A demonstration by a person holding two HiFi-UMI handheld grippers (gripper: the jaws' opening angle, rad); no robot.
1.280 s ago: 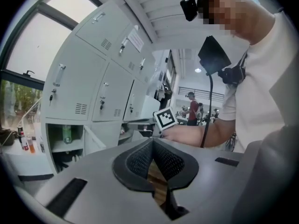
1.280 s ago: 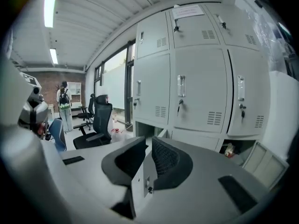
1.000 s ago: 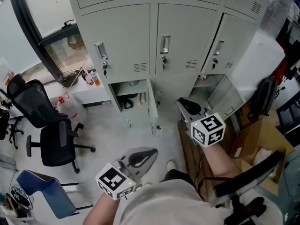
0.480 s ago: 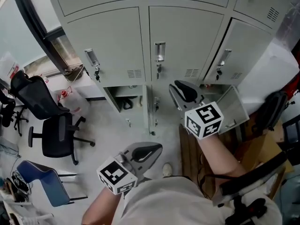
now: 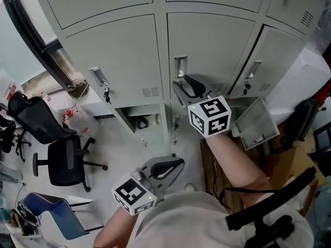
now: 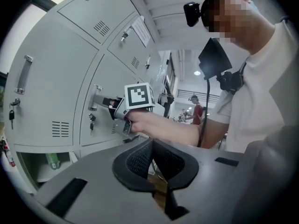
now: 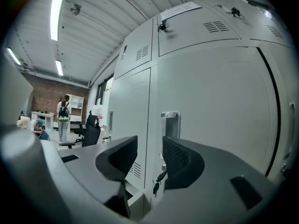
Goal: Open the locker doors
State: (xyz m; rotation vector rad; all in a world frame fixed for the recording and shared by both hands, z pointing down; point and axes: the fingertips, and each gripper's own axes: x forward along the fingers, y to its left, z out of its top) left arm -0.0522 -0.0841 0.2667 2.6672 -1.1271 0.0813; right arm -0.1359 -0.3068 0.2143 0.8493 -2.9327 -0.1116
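A person stands at a bank of grey lockers [image 5: 119,50], seen from above, with a gripper in each hand. The middle door [image 5: 212,50] is closed, and its metal handle [image 5: 180,66] sits at its lower left edge. The right gripper [image 5: 182,88] is raised to this door, just beside the handle; its jaws are opening, with nothing pressed between them. In the right gripper view the handle [image 7: 170,124] shows through the gap between the jaws, a little beyond the right gripper [image 7: 149,155], with a key [image 7: 157,185] hanging below it. The left gripper [image 5: 173,167] is held low, well below the middle door and close to the person's body; its jaws are closed and empty, and the left gripper view shows the pads of the left gripper [image 6: 153,160] meeting. Below and left of the middle door a lower compartment [image 5: 142,119] is open. Below and right of it another lower door [image 5: 253,124] hangs open. A black chair [image 5: 62,156] stands on the floor far left of the middle door.
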